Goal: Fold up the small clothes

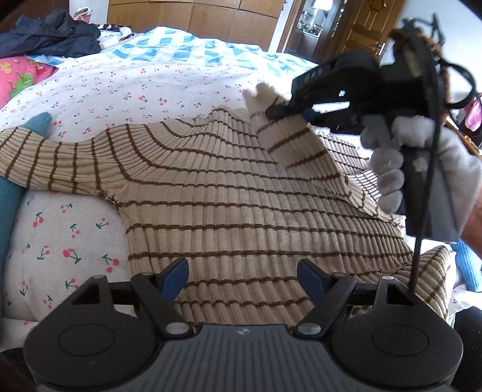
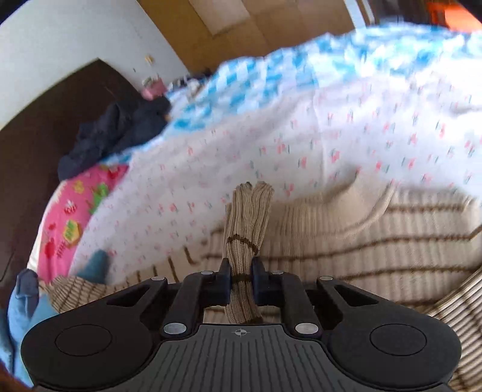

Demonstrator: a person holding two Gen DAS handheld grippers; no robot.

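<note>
A beige sweater (image 1: 229,193) with thin brown stripes lies spread across a bed covered by a white cherry-print sheet (image 1: 99,87). One sleeve (image 1: 45,159) stretches flat toward the left of the left wrist view, its cuff end next to a teal cloth (image 1: 39,123).

The left tongs (image 1: 242,276) hover over the sweater's lower body with the jaws spread wide and nothing between them; the blue-padded fingers (image 1: 174,274) do not grip the fabric.

The right tongs (image 2: 242,279), held by a hand in a pale grey glove (image 1: 427,178), are clamped nearly shut on the sweater's other sleeve. In the right wrist view the bunched ribbed cuff (image 2: 248,211) sticks out past the fingertips, pinched tight between the 2 pads. In the left wrist view that sleeve is lifted off the bed and drawn in over the sweater's body, near the collar (image 1: 259,96).

Farther back on the bed lie a blue-and-white checked blanket (image 1: 186,45), a dark navy garment (image 1: 51,33) and a pink patterned cloth (image 1: 21,75). Wooden wardrobe doors (image 1: 195,12) stand behind the bed.
</note>
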